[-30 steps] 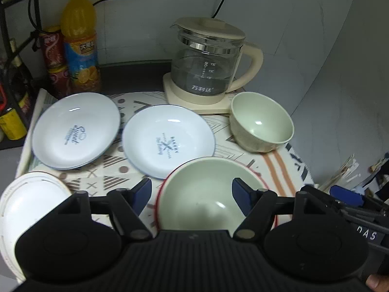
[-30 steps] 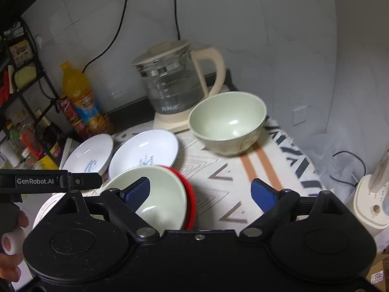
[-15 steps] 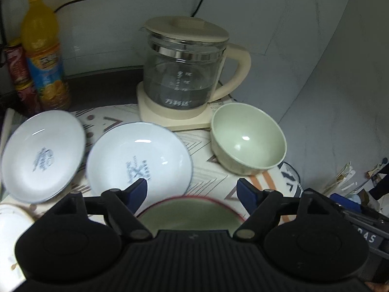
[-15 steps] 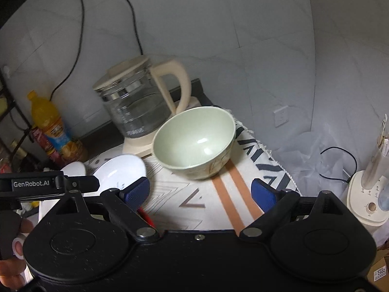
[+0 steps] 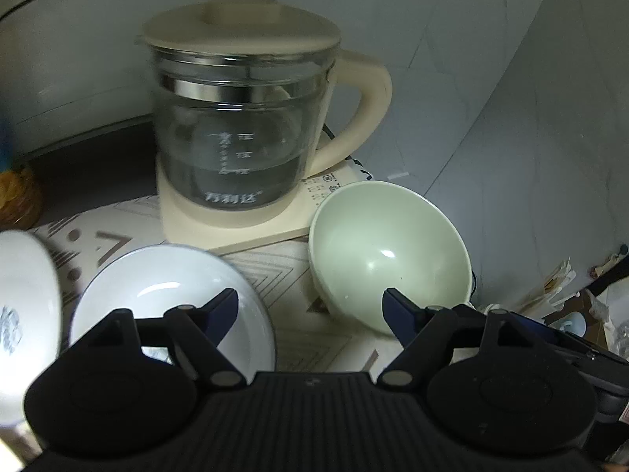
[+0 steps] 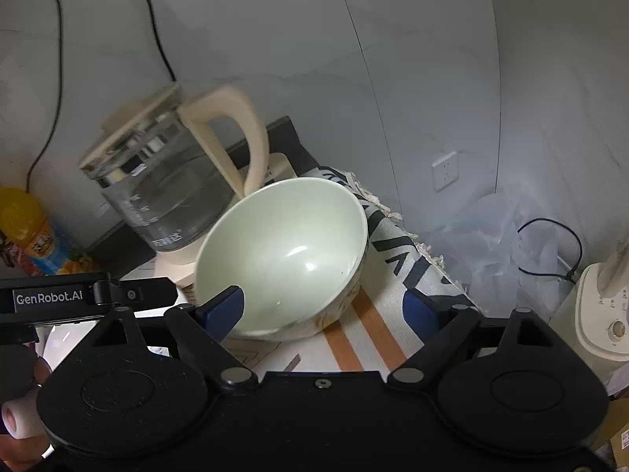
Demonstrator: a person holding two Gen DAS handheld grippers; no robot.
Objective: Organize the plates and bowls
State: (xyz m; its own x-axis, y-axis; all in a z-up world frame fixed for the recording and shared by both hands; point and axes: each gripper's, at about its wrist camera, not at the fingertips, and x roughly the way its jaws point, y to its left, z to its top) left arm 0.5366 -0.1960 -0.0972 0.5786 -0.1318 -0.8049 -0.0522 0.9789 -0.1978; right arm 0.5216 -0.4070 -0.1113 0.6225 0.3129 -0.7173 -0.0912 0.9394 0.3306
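A: How is the light?

B: Dim, cool and grey in both views. Small white glints sit inside the bowl, and a soft streak of glare crosses the plate, so light falls from above.

A: Is anything blurred?

B: Yes. In the right wrist view the kettle is smeared by motion, while the bowl is sharper. In the left wrist view the far-left plate and the left edge are streaked.

A: Any distortion?

B: Strong fisheye bending: wall lines curve, and the frame corners go black.
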